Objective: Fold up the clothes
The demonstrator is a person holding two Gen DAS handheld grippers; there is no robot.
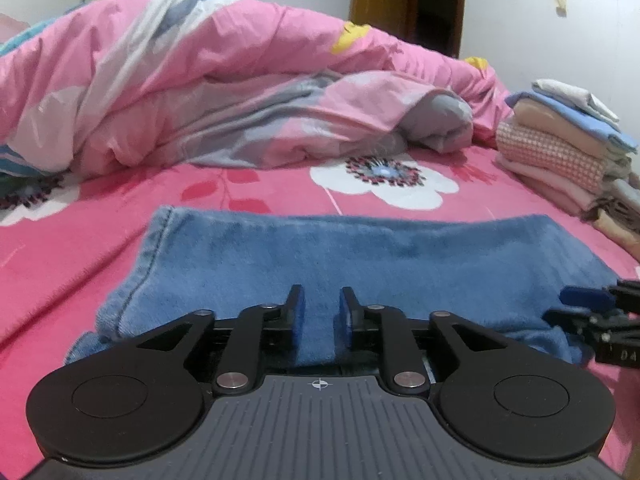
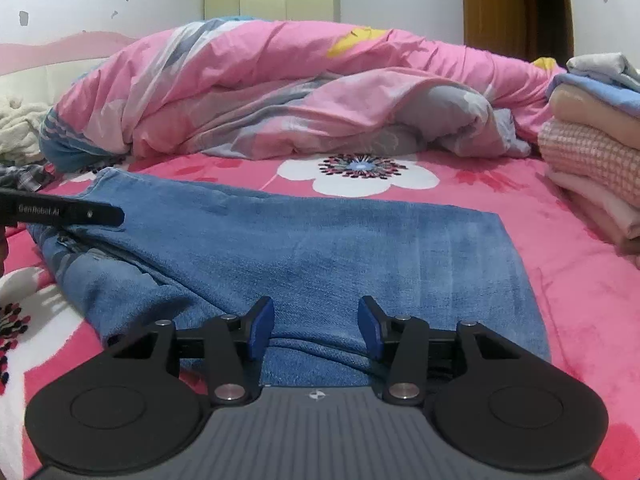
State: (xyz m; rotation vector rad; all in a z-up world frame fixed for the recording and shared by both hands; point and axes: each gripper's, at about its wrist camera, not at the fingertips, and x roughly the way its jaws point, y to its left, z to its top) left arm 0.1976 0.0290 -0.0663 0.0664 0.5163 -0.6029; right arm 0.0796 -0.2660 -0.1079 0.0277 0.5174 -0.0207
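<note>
A folded blue fleecy garment (image 1: 360, 248) (image 2: 320, 248) lies flat on the pink flowered bed sheet (image 1: 60, 240) (image 2: 580, 280). My left gripper (image 1: 322, 304) is low over its near left part. Its jaws stand a little apart, with blue cloth showing in the gap and no pad pressing on it. My right gripper (image 2: 316, 320) is over the garment's near right edge with its jaws wide apart and only the flat cloth beneath them. Each gripper shows at the side of the other's view: the right one (image 1: 580, 308) and the left one (image 2: 60, 212).
A crumpled pink duvet (image 1: 200, 80) (image 2: 260, 92) fills the far side of the bed. A stack of folded clothes (image 1: 560, 148) (image 2: 592, 160) stands at the right. A white fluffy cloth (image 2: 20, 128) and a checked cloth (image 2: 24, 178) lie far left. A brown door (image 2: 516, 4) is behind.
</note>
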